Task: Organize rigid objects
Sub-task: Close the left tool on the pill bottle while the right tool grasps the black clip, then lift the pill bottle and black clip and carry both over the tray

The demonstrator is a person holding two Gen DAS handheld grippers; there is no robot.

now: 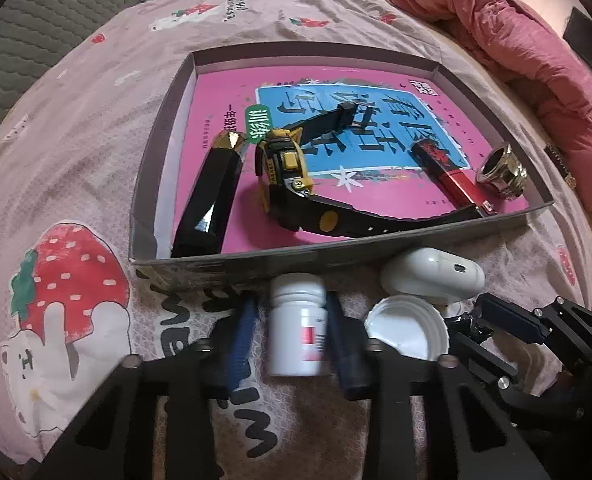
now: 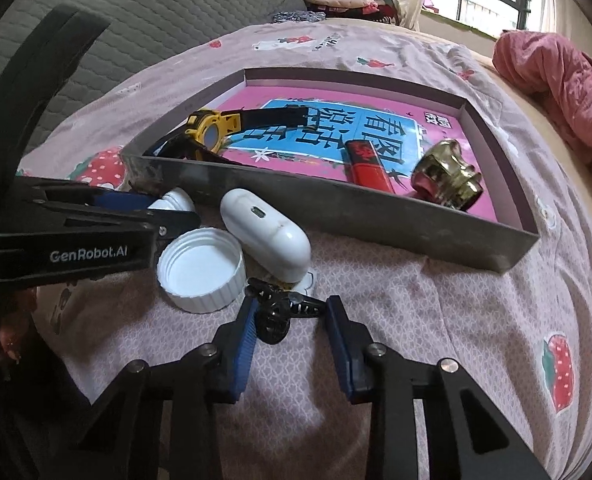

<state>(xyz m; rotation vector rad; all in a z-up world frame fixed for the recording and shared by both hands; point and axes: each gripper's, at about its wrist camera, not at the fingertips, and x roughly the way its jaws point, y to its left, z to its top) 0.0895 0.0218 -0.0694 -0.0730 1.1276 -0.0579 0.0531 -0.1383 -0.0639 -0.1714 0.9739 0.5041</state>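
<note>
Pick-up step: left gripper (image 1: 288, 336) fingers straddle the white bottle (image 1: 296, 326), right gripper (image 2: 292, 320) fingers straddle the black clip (image 2: 280, 312), both spread; next, close and lift into the tray (image 2: 335, 208).

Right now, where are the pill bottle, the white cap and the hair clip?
pill bottle (image 1: 296, 330), left wrist view, on its white body.
white cap (image 2: 200, 269), right wrist view, on its inner face.
hair clip (image 2: 282, 310), right wrist view, on its black middle.
</note>
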